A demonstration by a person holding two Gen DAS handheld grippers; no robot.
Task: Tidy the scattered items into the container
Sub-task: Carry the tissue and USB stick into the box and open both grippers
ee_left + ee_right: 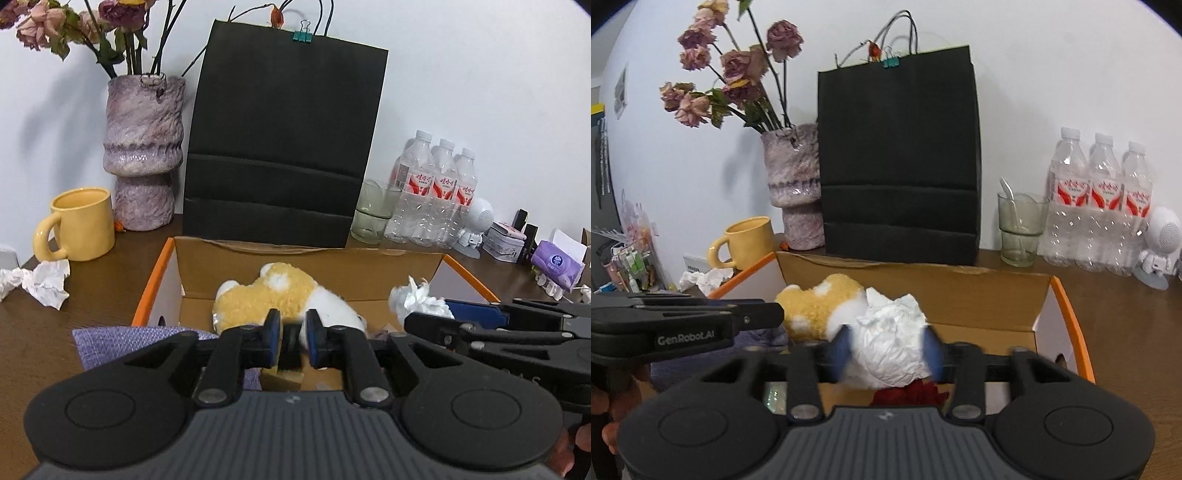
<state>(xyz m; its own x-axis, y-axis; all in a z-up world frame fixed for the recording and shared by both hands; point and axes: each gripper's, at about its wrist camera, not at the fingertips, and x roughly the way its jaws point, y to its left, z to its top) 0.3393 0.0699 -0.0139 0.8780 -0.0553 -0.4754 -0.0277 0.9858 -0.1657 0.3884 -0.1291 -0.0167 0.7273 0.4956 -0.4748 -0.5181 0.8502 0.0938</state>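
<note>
An open cardboard box [159, 280] with an orange rim holds a yellow and white plush toy [273, 291]. My left gripper [294, 330] hangs over the box's near side, open, with a dark-topped yellow sponge [290, 350] loose between its blue pads. My right gripper [887, 349] is beside it over the same box [1067, 314]. Its blurred blue pads stand apart around a crumpled white paper ball [890, 343], so it is open. A red item [908, 395] lies under the paper. A purple cloth [110, 343] hangs at the box's near left.
Crumpled tissues [40, 284] lie left of the box near a yellow mug [81, 225]. Behind stand a purple vase [144, 155], a black paper bag [280, 147], a glass [373, 214], water bottles [432, 192], a small white robot figure [476, 225] and a tissue pack [557, 266].
</note>
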